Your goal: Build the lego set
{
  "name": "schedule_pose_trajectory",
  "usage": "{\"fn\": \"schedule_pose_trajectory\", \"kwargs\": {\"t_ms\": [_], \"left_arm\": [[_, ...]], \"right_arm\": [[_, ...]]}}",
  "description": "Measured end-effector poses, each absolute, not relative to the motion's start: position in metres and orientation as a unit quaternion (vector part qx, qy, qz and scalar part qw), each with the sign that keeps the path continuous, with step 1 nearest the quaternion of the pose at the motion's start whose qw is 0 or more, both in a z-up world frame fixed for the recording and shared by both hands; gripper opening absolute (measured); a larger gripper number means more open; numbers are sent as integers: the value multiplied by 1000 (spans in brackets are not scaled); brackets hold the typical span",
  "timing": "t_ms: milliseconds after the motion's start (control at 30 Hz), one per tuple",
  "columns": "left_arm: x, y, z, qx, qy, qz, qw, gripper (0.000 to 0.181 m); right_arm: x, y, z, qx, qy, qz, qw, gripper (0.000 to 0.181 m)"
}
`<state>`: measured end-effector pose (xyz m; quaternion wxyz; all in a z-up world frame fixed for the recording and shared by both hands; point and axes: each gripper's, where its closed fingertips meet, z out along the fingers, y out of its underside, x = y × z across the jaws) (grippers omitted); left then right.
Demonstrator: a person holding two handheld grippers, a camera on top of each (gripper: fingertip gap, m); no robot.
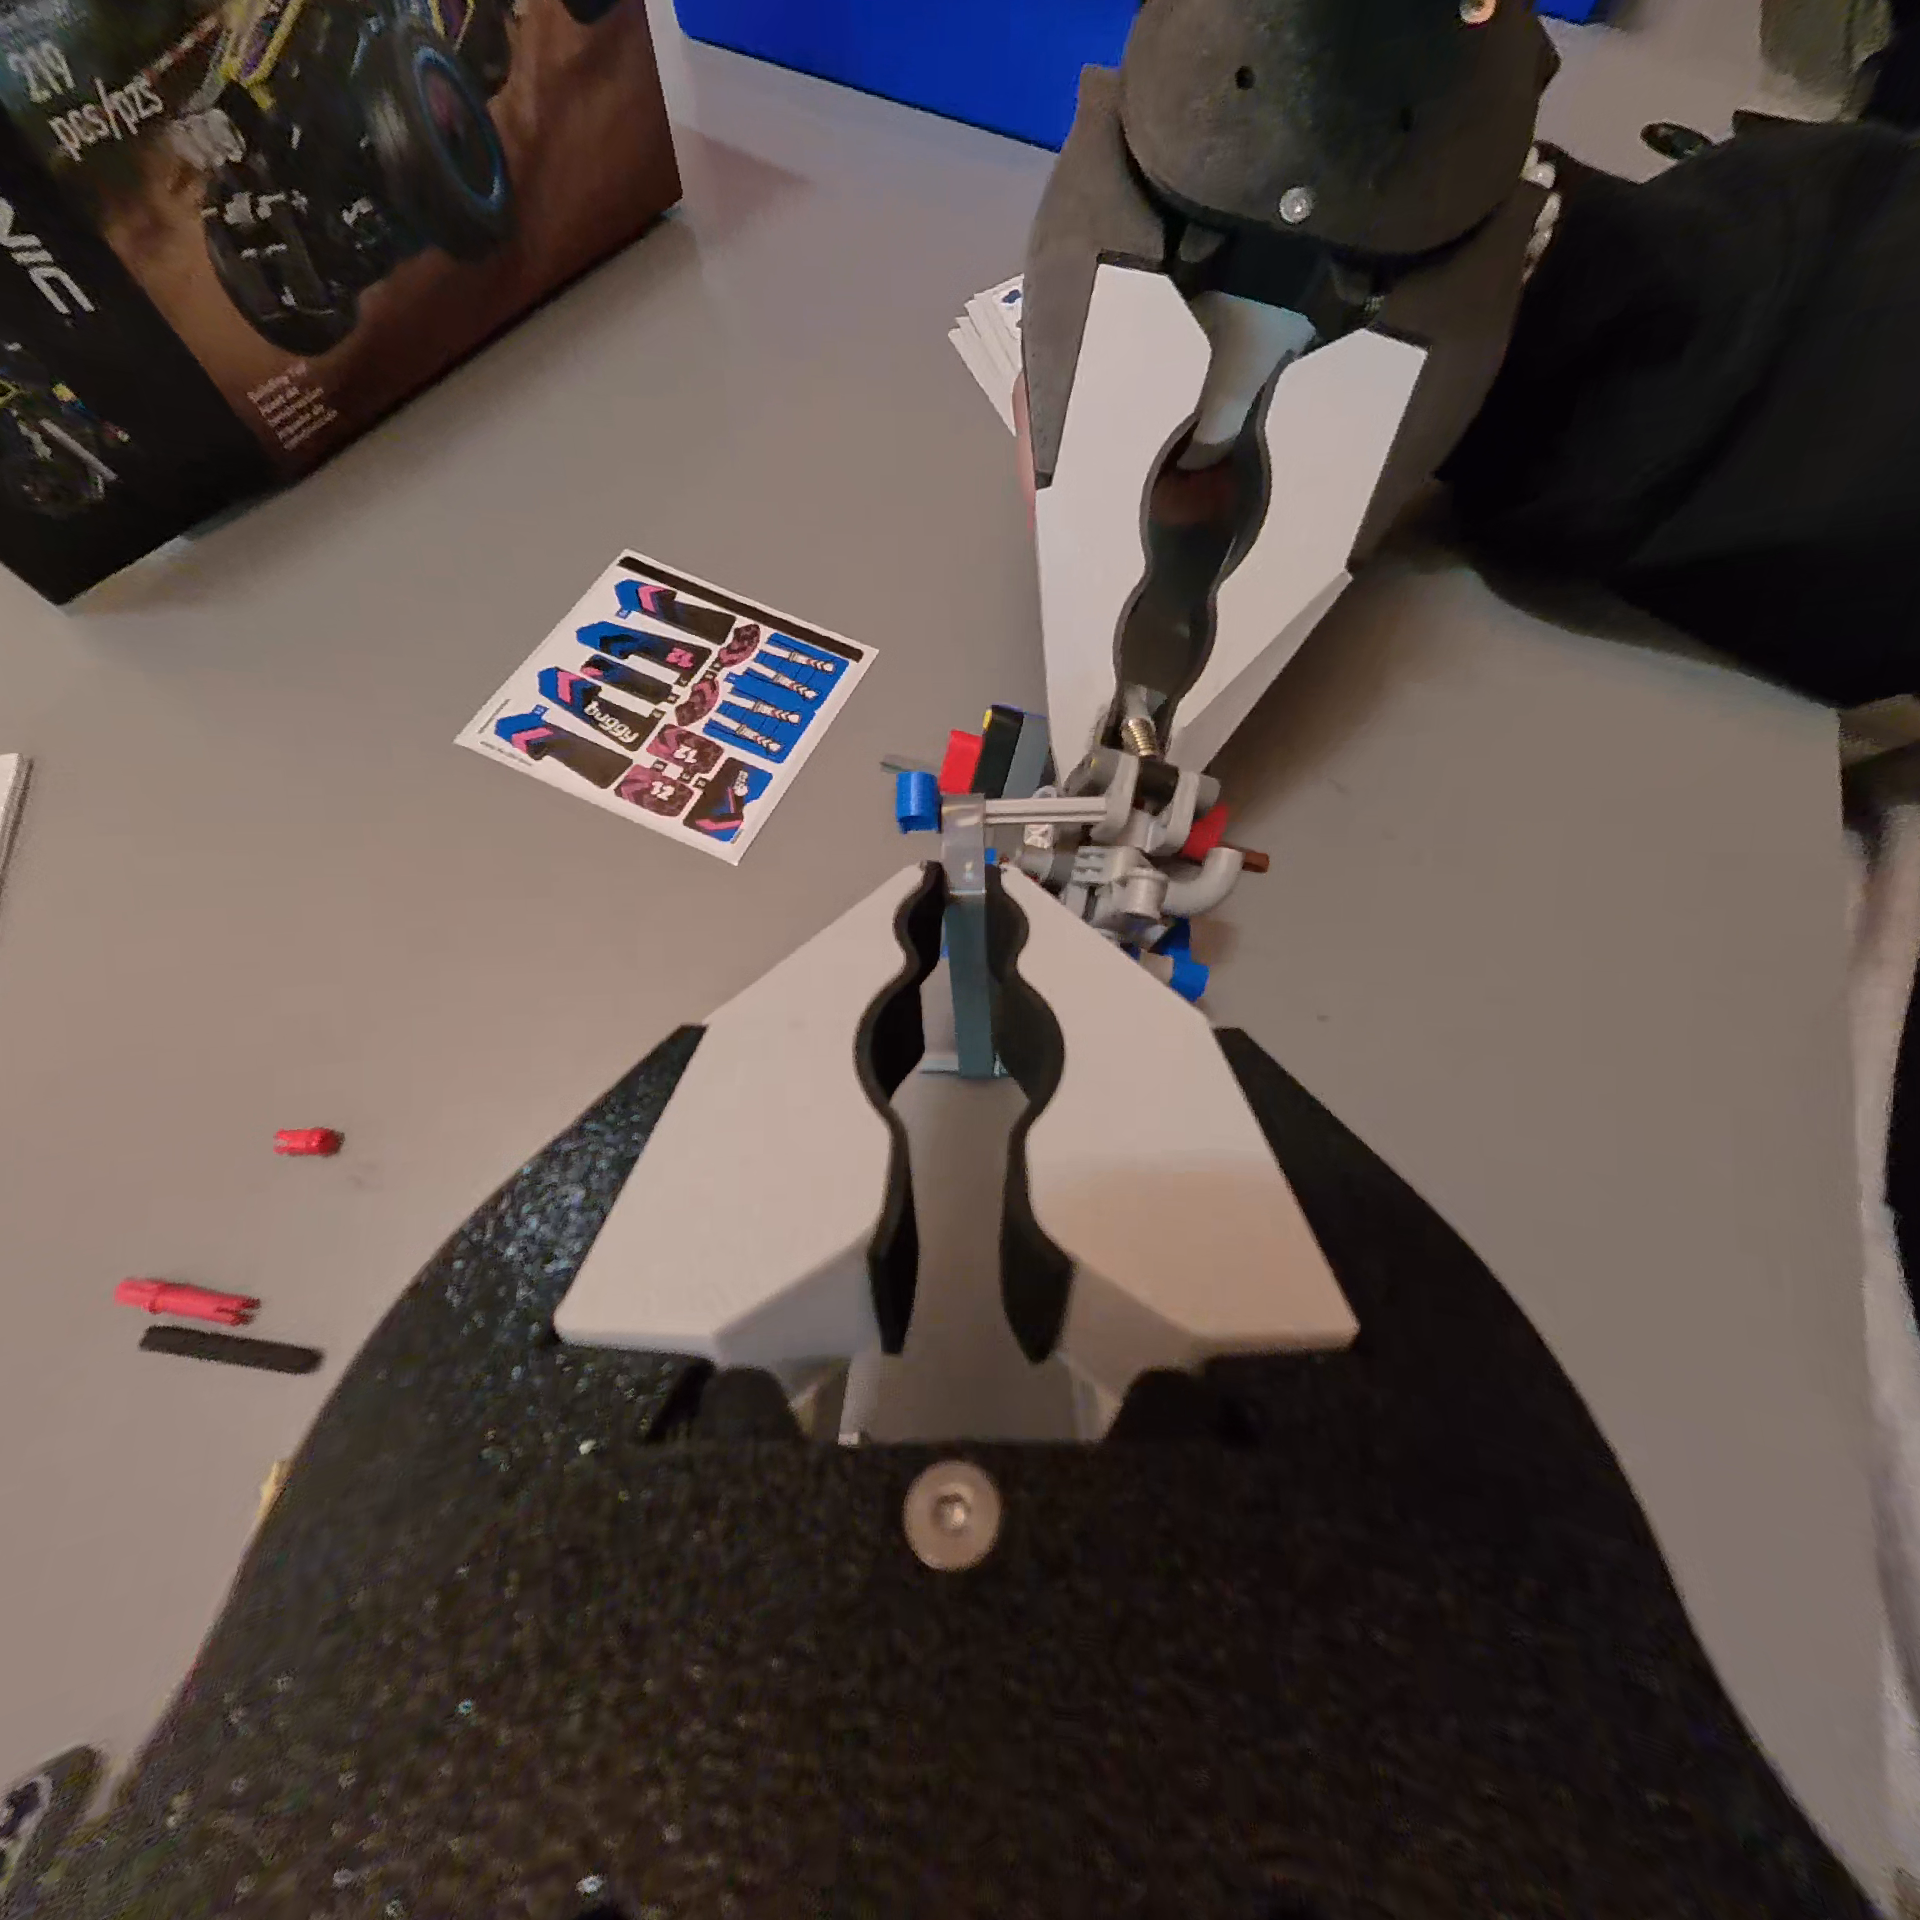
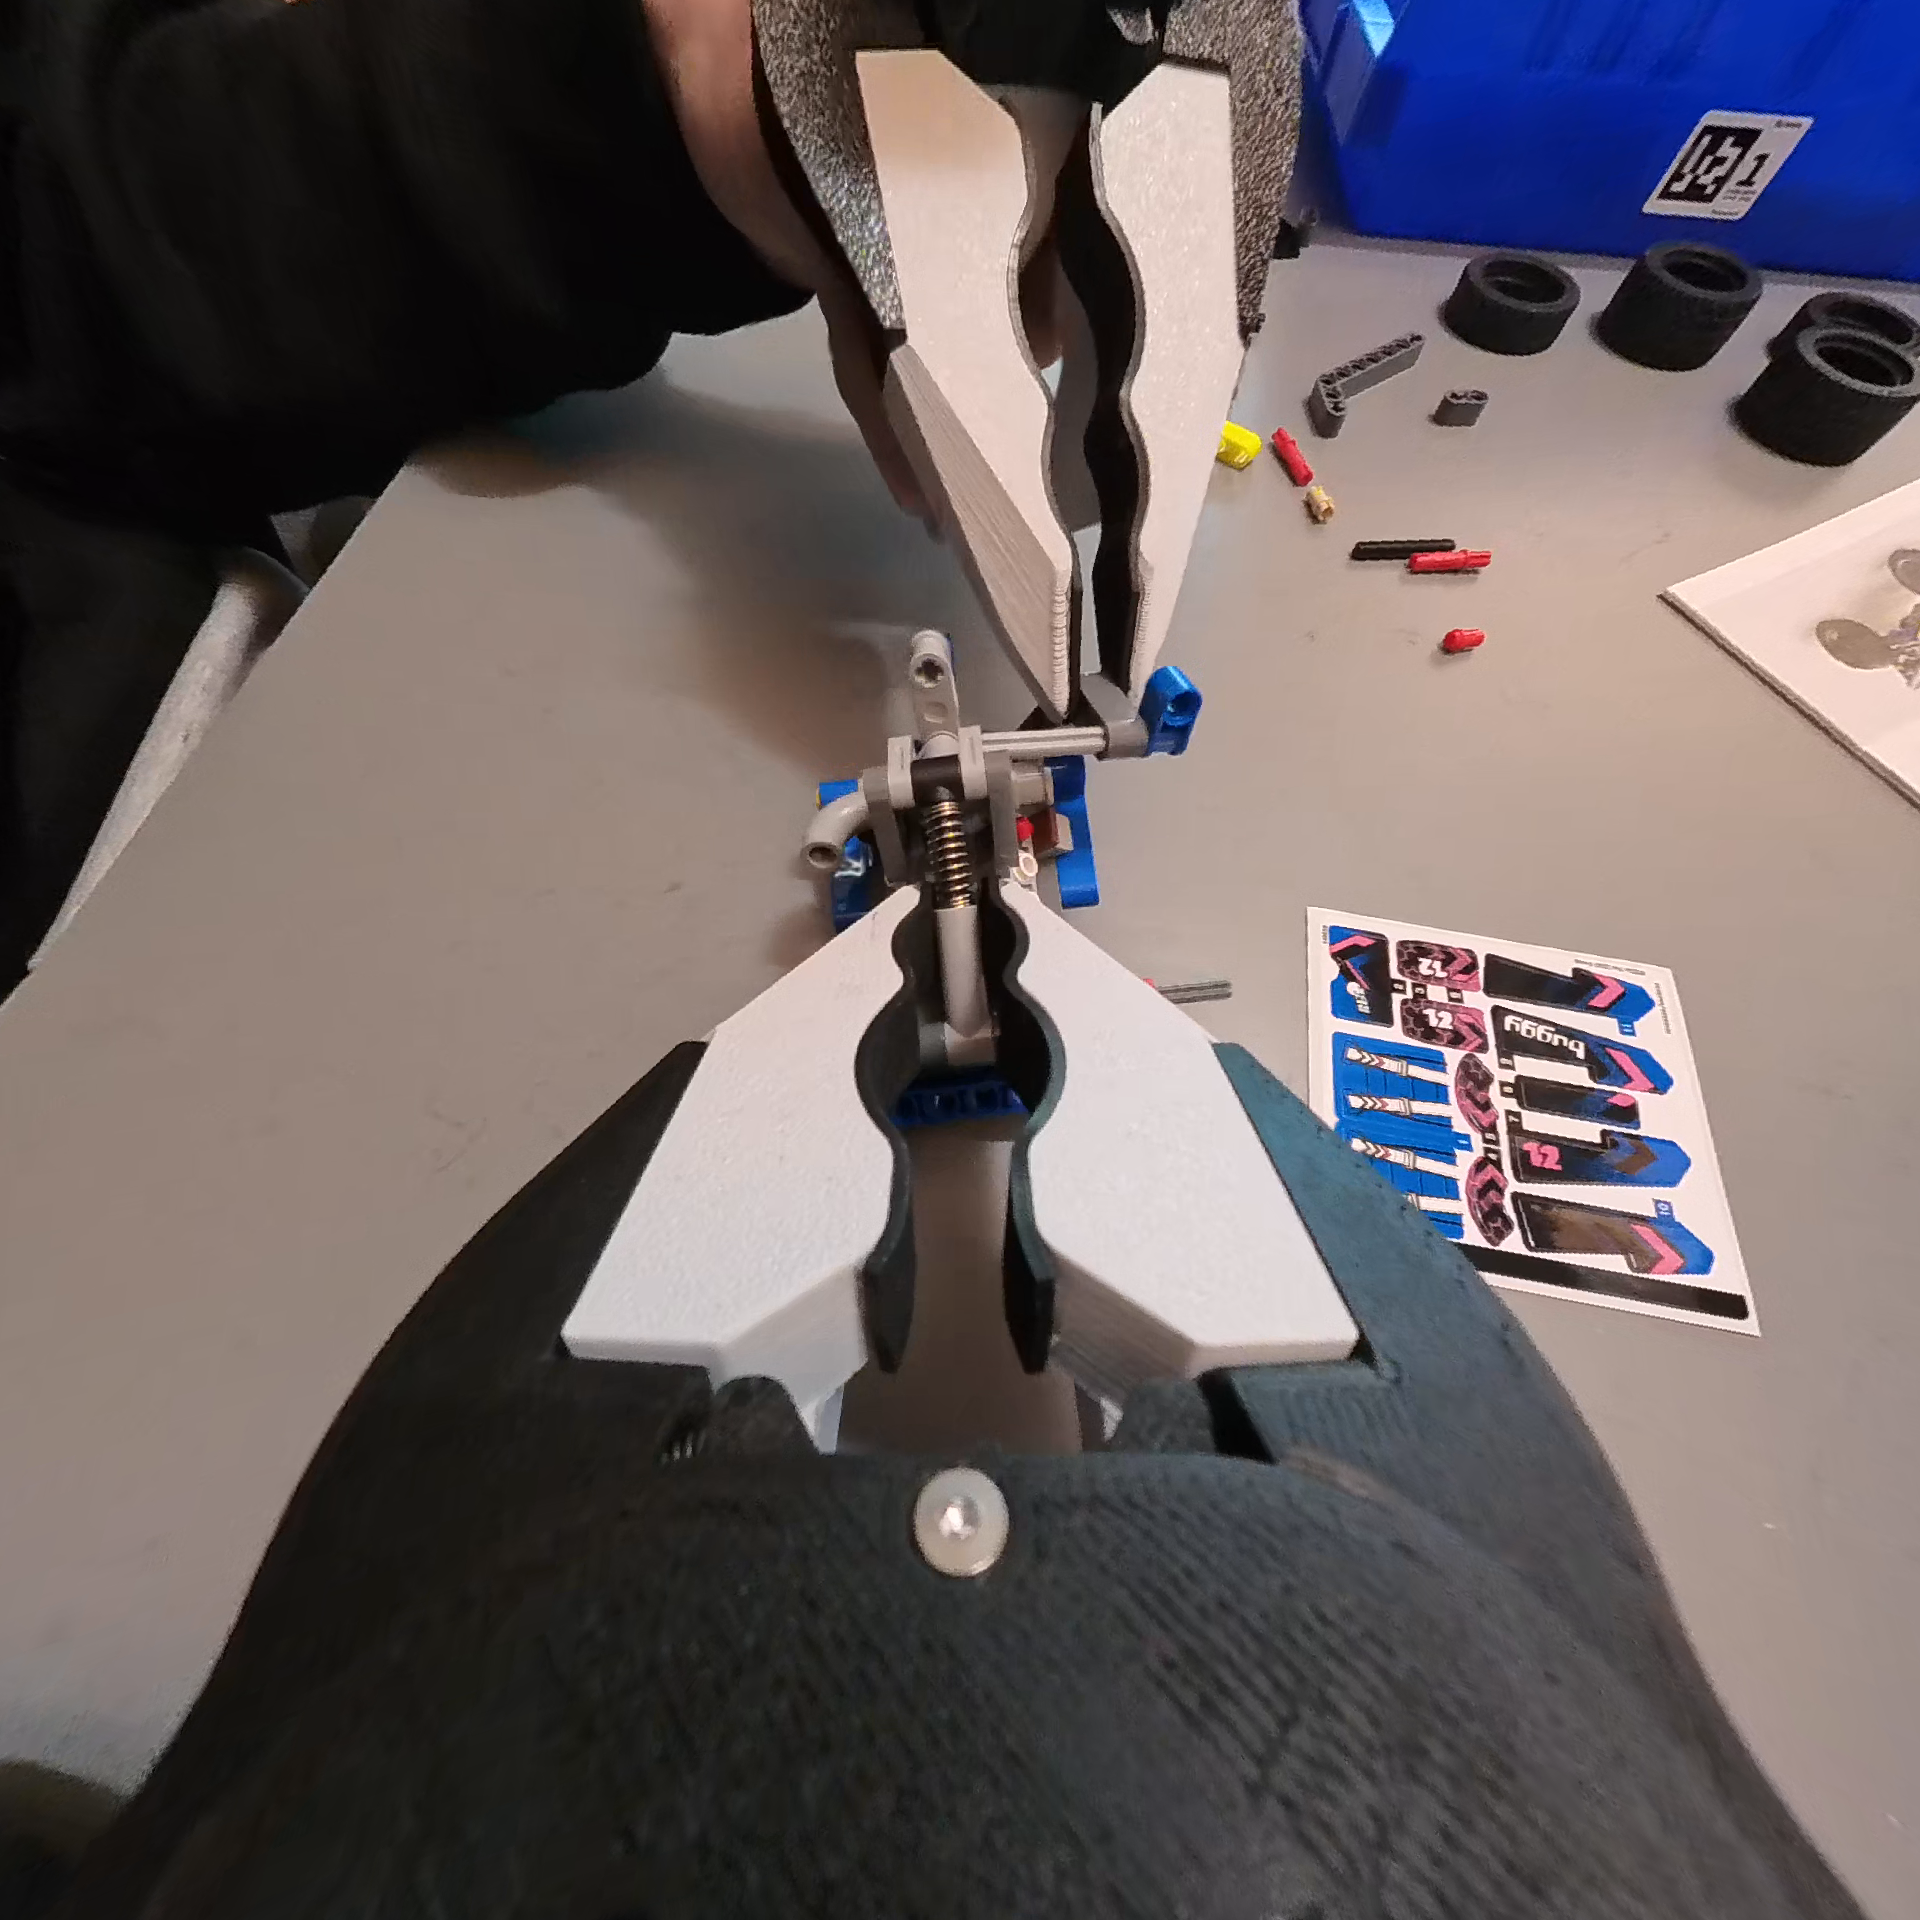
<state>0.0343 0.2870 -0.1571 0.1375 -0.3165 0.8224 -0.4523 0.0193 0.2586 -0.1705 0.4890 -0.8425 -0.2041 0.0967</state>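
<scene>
Our right gripper (image 2: 961, 914) has its jaws clenched on the model's (image 2: 956, 821) shock, holding it above the table (image 2: 520, 727), while our left gripper (image 1: 961, 883) grips the grey beam (image 1: 971, 977), end-on to the axle (image 2: 1039, 740) crossing ahead.

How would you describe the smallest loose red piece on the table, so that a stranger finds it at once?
Start at the sticker sheet on the grey table and look away from the grippers, toward the black tyres. The short red pin lies alone between them. The other red pins are longer; one lies beside a black axle.
</scene>
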Motion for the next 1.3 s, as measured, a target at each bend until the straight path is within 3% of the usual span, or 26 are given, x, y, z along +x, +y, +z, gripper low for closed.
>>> {"fn": "schedule_pose_trajectory", "kwargs": {"t_ms": [100,700,967,1300], "left_arm": [[35,286,-157,-306,827,-446,151,5],[42,288,-156,-300,827,-435,191,5],[41,291,-152,-301,827,-433,196,5],[40,291,-152,-296,829,-431,197,5]], "right_arm": [[19,258,-170,-841,-208,95,491,8],[17,260,-151,-828,-232,16,511,55],[15,257,-167,-876,-197,35,438,49],[32,256,-169,-871,-211,-22,443,34]]}}
